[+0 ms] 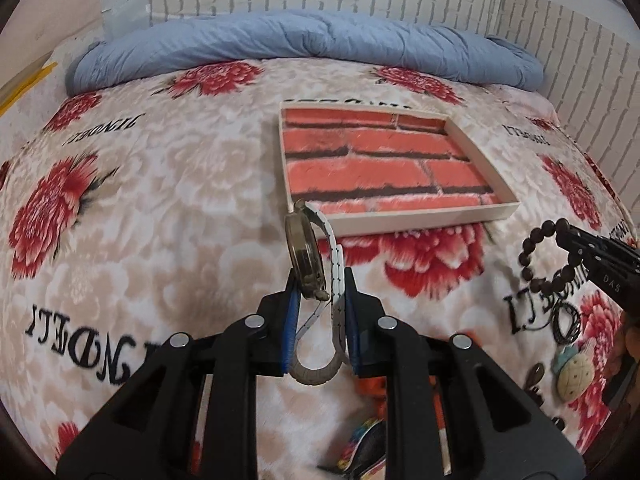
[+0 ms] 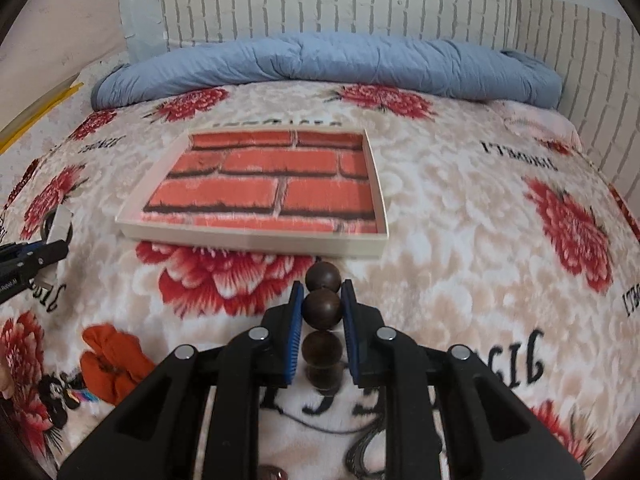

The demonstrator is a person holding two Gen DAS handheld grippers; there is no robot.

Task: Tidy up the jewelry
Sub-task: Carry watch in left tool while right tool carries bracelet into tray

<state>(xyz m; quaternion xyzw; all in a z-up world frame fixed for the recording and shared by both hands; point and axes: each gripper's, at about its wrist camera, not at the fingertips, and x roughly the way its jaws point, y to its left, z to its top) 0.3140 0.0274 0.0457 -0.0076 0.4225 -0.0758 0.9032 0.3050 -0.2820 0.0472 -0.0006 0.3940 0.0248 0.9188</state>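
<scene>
My left gripper (image 1: 319, 280) is shut on a wristwatch (image 1: 306, 258) with a round brass case and a white strap, held above the floral blanket just before the tray's near edge. The tray (image 1: 416, 222) is shallow and white, lined with a red brick print. My right gripper (image 2: 322, 294) is shut on a dark brown bead bracelet (image 2: 323, 310), held above the blanket in front of the tray (image 2: 256, 238). The bracelet (image 1: 538, 258) hangs as a loop from the right gripper in the left wrist view. The left gripper with the watch (image 2: 60, 224) shows at the far left of the right wrist view.
A rolled blue duvet (image 1: 304, 44) lies along the back against a white brick wall. Loose jewelry lies on the blanket: a dark ring (image 1: 566, 322), a pale shell-like piece (image 1: 574, 372), an orange fabric flower (image 2: 112, 360), a black and multicoloured piece (image 2: 64, 394).
</scene>
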